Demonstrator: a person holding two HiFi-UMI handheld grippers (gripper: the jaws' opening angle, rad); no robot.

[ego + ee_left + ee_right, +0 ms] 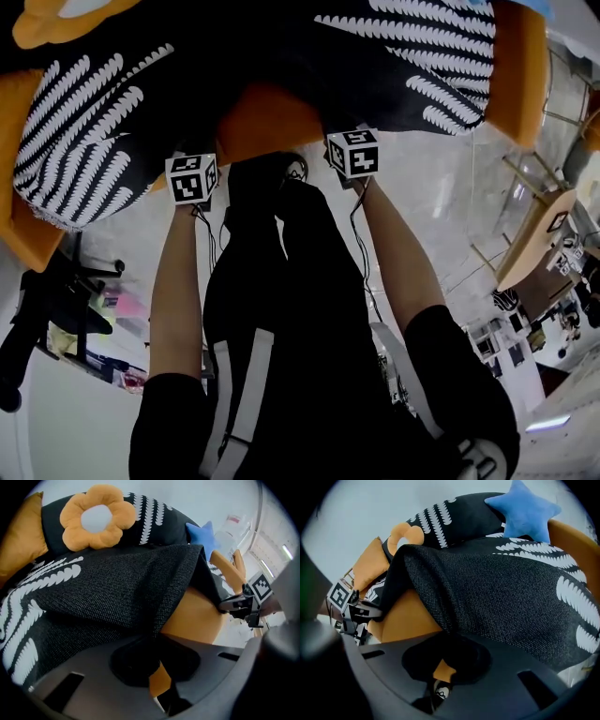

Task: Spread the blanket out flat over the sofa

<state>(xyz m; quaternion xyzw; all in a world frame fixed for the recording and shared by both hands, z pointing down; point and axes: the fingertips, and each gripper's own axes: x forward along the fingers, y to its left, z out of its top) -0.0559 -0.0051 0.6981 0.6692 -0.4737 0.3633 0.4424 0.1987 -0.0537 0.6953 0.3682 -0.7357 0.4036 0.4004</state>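
Blanket drapes the sofa seat and back. The left gripper and right gripper each clench its hem at the sofa's front, spaced apart, likely to pull it flat.

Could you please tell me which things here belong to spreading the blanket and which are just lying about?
Belong to the job:
- blanket, gripped at its edge by the left tongs and right tongs
- orange sofa

Lying about:
- flower cushion
- blue star cushion
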